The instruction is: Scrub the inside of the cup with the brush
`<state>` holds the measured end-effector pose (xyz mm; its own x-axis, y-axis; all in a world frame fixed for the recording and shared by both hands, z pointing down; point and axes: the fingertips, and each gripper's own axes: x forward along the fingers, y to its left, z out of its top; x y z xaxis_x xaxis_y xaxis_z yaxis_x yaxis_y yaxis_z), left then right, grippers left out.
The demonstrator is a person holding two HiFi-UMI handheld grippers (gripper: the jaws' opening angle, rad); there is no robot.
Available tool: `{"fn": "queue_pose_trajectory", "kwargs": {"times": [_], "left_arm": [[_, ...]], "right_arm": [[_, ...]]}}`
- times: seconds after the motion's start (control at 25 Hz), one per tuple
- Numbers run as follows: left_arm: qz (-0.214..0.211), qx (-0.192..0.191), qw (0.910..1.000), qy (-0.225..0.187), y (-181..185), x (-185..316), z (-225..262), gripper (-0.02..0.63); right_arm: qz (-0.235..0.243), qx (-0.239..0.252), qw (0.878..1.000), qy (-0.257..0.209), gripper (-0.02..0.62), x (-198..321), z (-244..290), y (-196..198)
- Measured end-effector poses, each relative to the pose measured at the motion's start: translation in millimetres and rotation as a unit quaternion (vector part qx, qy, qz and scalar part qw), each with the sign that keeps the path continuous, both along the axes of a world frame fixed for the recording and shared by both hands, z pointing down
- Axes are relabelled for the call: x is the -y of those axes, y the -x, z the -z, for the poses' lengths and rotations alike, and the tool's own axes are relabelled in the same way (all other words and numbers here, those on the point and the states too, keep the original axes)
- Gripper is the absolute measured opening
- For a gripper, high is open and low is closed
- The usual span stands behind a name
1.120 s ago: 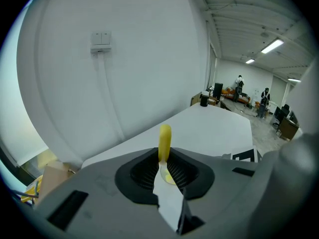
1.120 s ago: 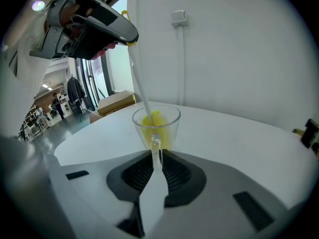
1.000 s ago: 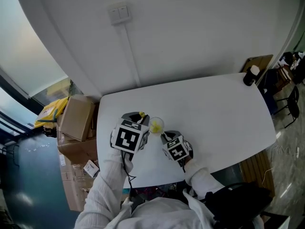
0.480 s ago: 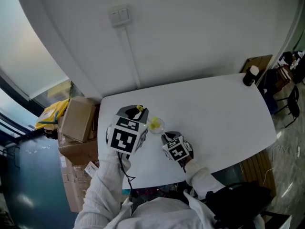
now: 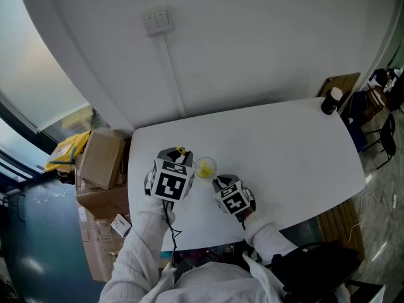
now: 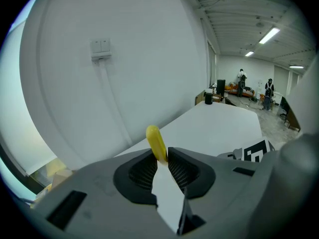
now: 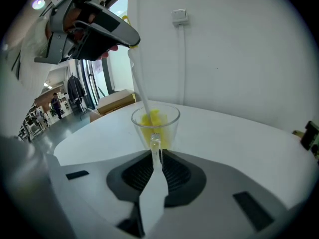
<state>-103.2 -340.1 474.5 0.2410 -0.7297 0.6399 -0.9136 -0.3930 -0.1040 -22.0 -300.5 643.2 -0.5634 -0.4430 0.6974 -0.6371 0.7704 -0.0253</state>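
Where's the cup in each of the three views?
Head view: cup left of centre, on the table.
Left gripper view: not in it.
Right gripper view: cup mid-frame, just above the right gripper.
Shared landmark: wall switch, in the upper part of all three.

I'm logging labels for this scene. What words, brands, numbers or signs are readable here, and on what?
None can be read.
Left gripper and right gripper: black-and-white square markers only, no letters.
White tag by the cardboard boxes: print too small to read.
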Motion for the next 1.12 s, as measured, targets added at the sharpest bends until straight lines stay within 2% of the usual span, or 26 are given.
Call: {"fn": "queue_pose_trajectory", "kwargs": {"times": [0.12, 0.24, 0.32, 0.44, 0.52, 0.56, 0.72, 0.88, 1.12], "left_arm": [[-0.006, -0.003, 1.0000, 0.004, -5, -1, 2, 0.069], [-0.037, -0.044, 0.9984, -0.001, -23, -9, 22, 0.054], [-0.080, -0.065, 0.9942, -0.031, -39, -13, 46, 0.055], [-0.175, -0.073, 0.9792, -0.072, -64, -25, 83, 0.054], [-0.216, -0.068, 0.9711, -0.076, -74, -32, 91, 0.054], [-0.221, -0.069, 0.9704, -0.068, -75, -33, 89, 0.054], [-0.195, -0.103, 0.9753, -0.009, -71, -31, 56, 0.054], [-0.173, -0.109, 0.9783, 0.034, -67, -31, 19, 0.054], [-0.153, -0.119, 0.9803, 0.037, -64, -25, 9, 0.054]], "right_arm": [[0.001, -0.001, 1.000, 0.001, 0.106, 0, 0, 0], [0.000, -0.003, 1.000, 0.003, 0.106, -1, -1, -1], [0.001, -0.003, 1.000, 0.002, 0.106, 0, -1, -2], [0.001, -0.001, 1.000, 0.003, 0.106, 0, -1, -1], [-0.001, 0.000, 1.000, 0.005, 0.106, -1, -1, -1], [-0.002, 0.001, 1.000, 0.006, 0.106, 0, -1, -1], [-0.004, 0.000, 1.000, 0.007, 0.106, -1, -3, -1], [-0.005, 0.000, 1.000, 0.011, 0.106, -3, -5, -4], [-0.003, 0.001, 1.000, 0.003, 0.106, 1, 0, 0]]}}
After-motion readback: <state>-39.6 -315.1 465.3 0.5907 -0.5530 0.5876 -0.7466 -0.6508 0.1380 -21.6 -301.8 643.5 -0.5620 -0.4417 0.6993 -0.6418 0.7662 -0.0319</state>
